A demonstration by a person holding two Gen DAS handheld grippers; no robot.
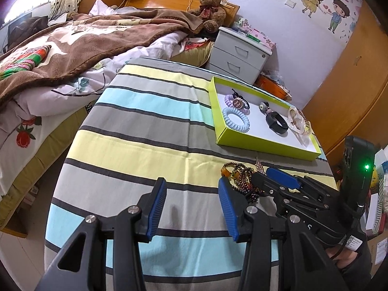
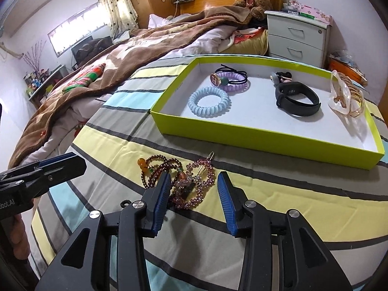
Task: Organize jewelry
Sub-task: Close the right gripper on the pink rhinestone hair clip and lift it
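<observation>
A lime-green tray (image 2: pixel 266 140) lies on the striped cloth (image 2: pixel 278 189). It holds a light blue spiral hair tie (image 2: pixel 208 101), a purple spiral tie (image 2: pixel 232 80), a black wristband (image 2: pixel 298 99) and a clear hair claw (image 2: pixel 344 97). In front of the tray, a dark red bead bracelet (image 2: pixel 150 169) and a pink rhinestone hair clip (image 2: pixel 196 181) lie tangled together. My right gripper (image 2: pixel 193 179) is open and straddles the clip; its pads do not press on it. My left gripper (image 1: pixel 191 184) is open over bare cloth, just left of the beads (image 1: pixel 238 174).
A bed with a brown blanket (image 1: pixel 97 38) runs along the left side. A teddy bear (image 1: pixel 211 7) sits at its head. A grey two-drawer nightstand (image 1: pixel 237 53) stands behind the tray, and a wooden wardrobe (image 1: pixel 351 84) is at the right.
</observation>
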